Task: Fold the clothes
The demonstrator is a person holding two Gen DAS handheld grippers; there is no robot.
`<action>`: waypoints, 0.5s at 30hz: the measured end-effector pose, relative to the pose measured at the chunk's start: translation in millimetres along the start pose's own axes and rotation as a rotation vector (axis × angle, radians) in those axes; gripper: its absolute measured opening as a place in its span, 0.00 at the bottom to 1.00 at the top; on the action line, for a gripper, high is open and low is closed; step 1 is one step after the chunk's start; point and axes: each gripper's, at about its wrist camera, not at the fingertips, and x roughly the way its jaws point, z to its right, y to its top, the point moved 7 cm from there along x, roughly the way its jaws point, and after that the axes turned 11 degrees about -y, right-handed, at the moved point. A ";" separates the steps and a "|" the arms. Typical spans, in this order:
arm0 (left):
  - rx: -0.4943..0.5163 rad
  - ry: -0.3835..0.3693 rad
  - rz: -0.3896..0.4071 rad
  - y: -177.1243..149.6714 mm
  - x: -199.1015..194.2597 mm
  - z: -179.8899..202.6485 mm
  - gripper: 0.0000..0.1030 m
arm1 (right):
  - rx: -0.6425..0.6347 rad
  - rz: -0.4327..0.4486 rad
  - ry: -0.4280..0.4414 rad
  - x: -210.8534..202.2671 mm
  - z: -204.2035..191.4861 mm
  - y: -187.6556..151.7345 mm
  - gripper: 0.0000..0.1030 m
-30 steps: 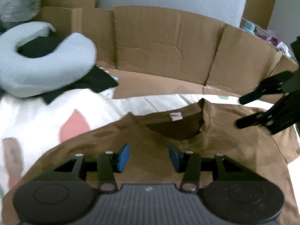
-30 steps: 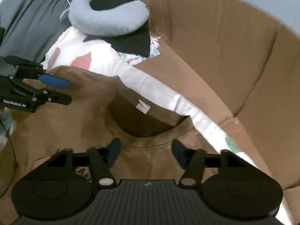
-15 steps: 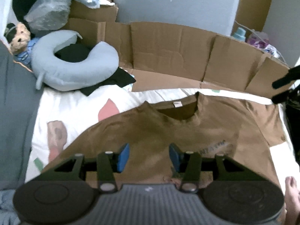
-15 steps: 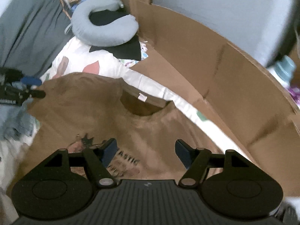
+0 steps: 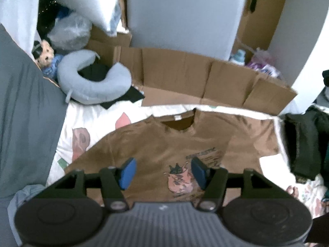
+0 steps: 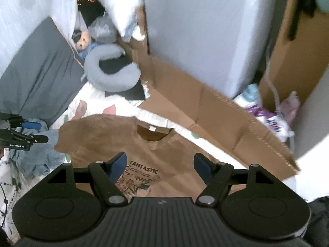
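Note:
A brown T-shirt point(image 5: 164, 144) with a cat print lies spread flat, front up, on a white patterned sheet point(image 5: 92, 121); its collar points toward the cardboard. My left gripper point(image 5: 163, 171) hangs well above the shirt's chest, its jaws opening with nothing between the blue pads. My right gripper point(image 6: 159, 165) also hovers high over the T-shirt point(image 6: 115, 135), above the "FANTASTIC" print, jaws opening and empty. In the right wrist view the left gripper point(image 6: 35, 131) shows at the left edge, beyond the shirt's sleeve.
Flattened cardboard point(image 5: 195, 76) walls the far side. A grey neck pillow point(image 5: 94, 86) on black cloth and a plush toy point(image 5: 46, 55) sit back left. A blue garment point(image 6: 41, 154) lies left of the shirt, dark clothes point(image 5: 304, 144) at right. A person's toes point(image 5: 293, 191) show.
Both grippers rose far above the shirt, so the whole garment now shows. The left jaws spread wider; the right ones widened a little.

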 end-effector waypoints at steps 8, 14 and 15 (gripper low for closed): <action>-0.048 -0.002 0.059 -10.7 -61.9 11.6 0.69 | 0.045 0.081 -0.029 -98.9 42.2 10.1 0.79; -0.094 0.046 0.140 -33.5 -107.0 18.3 0.78 | 0.066 0.141 0.016 -144.7 73.0 -9.5 0.81; -0.103 0.046 0.142 -38.0 -113.3 19.0 0.78 | 0.062 0.136 0.018 -149.3 78.5 -12.1 0.81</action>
